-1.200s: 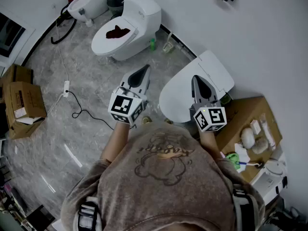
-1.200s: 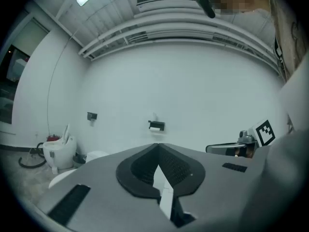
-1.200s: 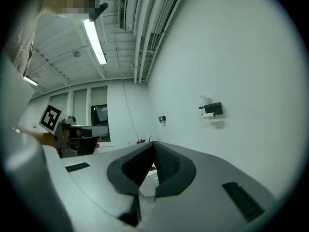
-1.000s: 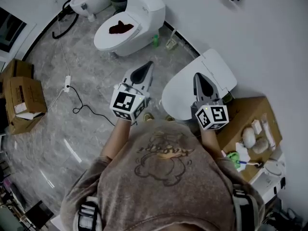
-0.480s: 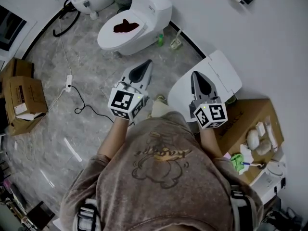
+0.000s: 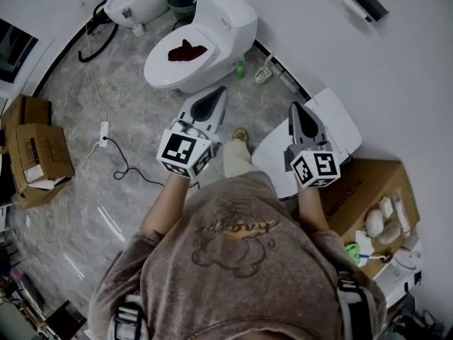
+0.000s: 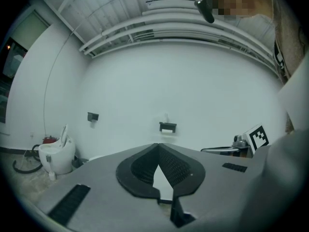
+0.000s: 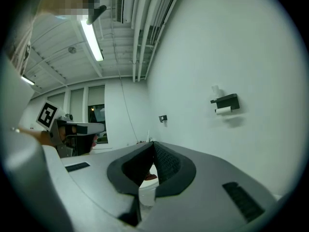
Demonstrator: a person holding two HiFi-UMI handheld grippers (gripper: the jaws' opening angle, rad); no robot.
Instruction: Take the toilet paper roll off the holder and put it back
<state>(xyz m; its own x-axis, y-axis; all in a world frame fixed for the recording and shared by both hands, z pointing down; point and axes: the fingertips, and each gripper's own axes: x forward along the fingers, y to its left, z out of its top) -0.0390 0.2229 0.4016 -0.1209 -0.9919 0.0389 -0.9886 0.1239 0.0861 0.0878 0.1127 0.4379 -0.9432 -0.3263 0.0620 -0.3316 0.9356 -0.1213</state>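
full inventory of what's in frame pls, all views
toilet paper holder: 1, black, wall, upper right
toilet paper roll: 1, white, on that holder
toilets: 3, white; middle one has something red on it, one far corner, one lid-closed near right gripper
cardboard boxes: at least 3, brown; two left floor, one right with small items
power strip: 1, white, floor, black cable
bottle: 1, green, floor by middle toilet
left gripper: 1, grey, shut, empty
right gripper: 1, grey, shut, empty
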